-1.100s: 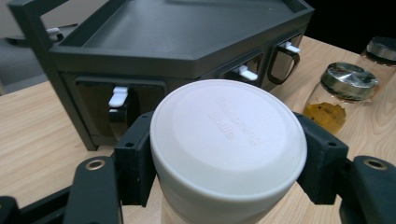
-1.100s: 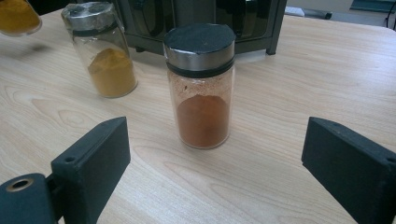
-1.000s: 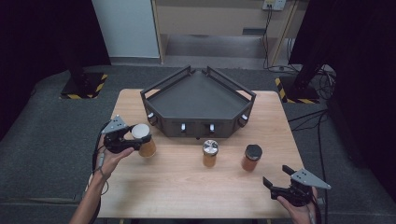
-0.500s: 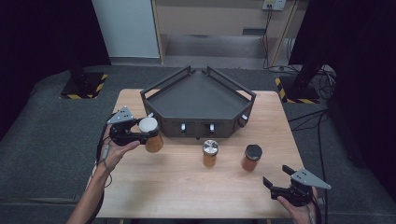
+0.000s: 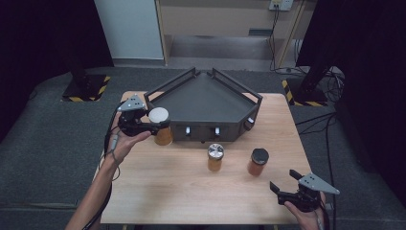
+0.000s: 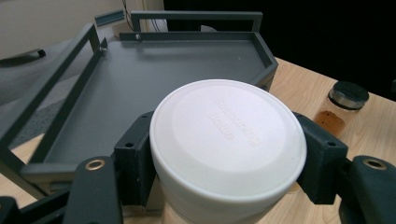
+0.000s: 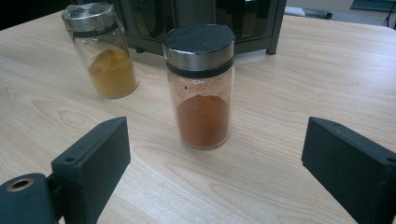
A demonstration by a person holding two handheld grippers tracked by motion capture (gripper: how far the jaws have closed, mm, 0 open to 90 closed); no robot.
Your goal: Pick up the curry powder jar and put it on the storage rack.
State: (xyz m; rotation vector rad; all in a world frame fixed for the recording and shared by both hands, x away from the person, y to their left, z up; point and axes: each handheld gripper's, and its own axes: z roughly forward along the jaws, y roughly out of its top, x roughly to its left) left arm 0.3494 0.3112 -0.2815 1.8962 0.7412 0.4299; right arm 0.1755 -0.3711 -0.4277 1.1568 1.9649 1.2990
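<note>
A glass spice jar with a white round lid (image 5: 159, 125) is clamped at the lid by the left gripper (image 5: 143, 125), held above the wooden table (image 5: 191, 191) just beside the dark grey angular tray (image 5: 206, 96) — its front left corner. The right gripper (image 5: 287, 191) rests near the table's front right edge, jaws wide apart, facing a black-lidded jar of red-brown powder (image 7: 200, 88); a silver-lidded jar of yellow powder (image 7: 100, 51) stands beside it.

Even overhead light on the table (image 5: 191, 187), surroundings falling to black; short soft shadows under the jars, mild sheen on the white lid (image 6: 226, 135), high view slightly soft, near jaws blurred in both gripper views.
</note>
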